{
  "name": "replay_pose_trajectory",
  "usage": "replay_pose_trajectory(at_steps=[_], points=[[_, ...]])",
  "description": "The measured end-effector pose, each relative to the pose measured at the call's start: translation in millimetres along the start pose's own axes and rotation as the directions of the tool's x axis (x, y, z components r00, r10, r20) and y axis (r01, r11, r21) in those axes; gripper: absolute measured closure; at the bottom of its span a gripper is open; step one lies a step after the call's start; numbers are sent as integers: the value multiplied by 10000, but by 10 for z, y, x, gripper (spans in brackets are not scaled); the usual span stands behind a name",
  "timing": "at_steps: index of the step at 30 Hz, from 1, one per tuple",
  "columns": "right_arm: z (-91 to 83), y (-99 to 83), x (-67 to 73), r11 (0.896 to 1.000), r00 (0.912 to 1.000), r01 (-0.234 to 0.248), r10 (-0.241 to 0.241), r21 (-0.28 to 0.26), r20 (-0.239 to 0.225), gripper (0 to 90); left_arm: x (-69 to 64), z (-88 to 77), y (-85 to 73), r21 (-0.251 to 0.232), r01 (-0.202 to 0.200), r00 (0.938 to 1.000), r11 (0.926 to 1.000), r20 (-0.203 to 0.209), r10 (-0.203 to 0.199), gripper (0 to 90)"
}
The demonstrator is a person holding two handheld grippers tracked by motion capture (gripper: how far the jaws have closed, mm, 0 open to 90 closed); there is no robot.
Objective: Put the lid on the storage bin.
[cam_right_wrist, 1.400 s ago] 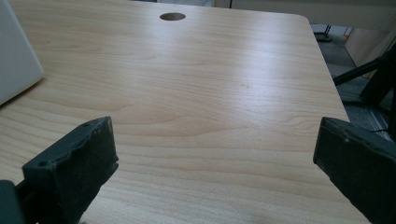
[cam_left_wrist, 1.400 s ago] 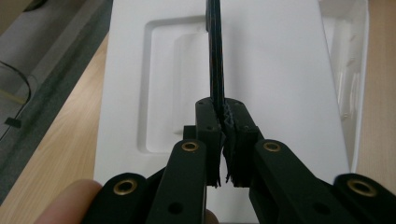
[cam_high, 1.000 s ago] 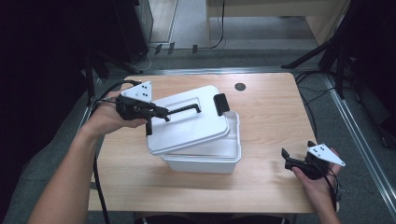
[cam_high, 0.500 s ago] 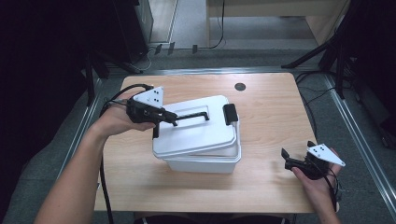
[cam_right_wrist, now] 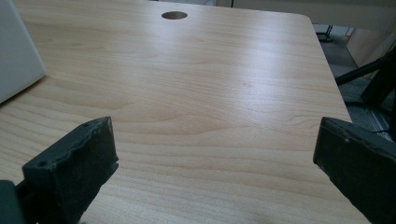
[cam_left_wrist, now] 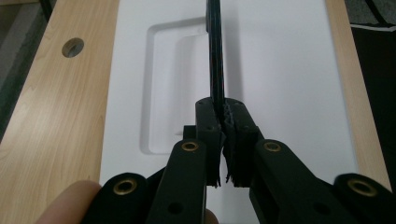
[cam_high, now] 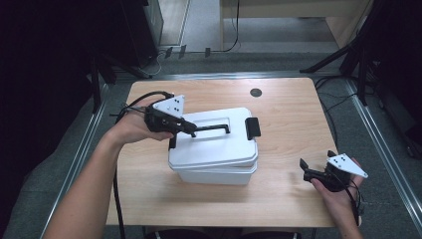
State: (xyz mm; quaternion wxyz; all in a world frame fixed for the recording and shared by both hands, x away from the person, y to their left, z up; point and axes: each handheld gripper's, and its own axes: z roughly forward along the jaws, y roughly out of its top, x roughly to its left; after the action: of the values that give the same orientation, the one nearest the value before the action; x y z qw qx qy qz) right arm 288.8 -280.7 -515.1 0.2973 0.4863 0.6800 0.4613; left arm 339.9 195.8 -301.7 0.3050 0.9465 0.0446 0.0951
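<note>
A white plastic box stands in the middle of the wooden table, and its white lid lies flat on it. My left gripper reaches in from the left and is shut on the lid's thin black handle. In the left gripper view the handle runs straight away from the pinched pads of my left gripper over the lid. My right gripper rests near the table's front right corner, open, with bare wood between its jaws.
A black latch sits at the lid's right end. A round cable hole lies in the table behind the box. The box's corner shows at the left of the right gripper view. Floor rails flank the table.
The lid, held up and skewed to the left a second ago, has come right and down and now sits squarely on the box. The right hand has stayed put.
</note>
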Motion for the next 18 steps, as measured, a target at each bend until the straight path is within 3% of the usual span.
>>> replay_pose_trajectory(at_steps=[18], points=[[-6, -4, 0, 10000, 10000, -21, 21, -15, -11, 0, 20, 86, 34, 60, -327, 9990, 9994, 319, 325, 863]])
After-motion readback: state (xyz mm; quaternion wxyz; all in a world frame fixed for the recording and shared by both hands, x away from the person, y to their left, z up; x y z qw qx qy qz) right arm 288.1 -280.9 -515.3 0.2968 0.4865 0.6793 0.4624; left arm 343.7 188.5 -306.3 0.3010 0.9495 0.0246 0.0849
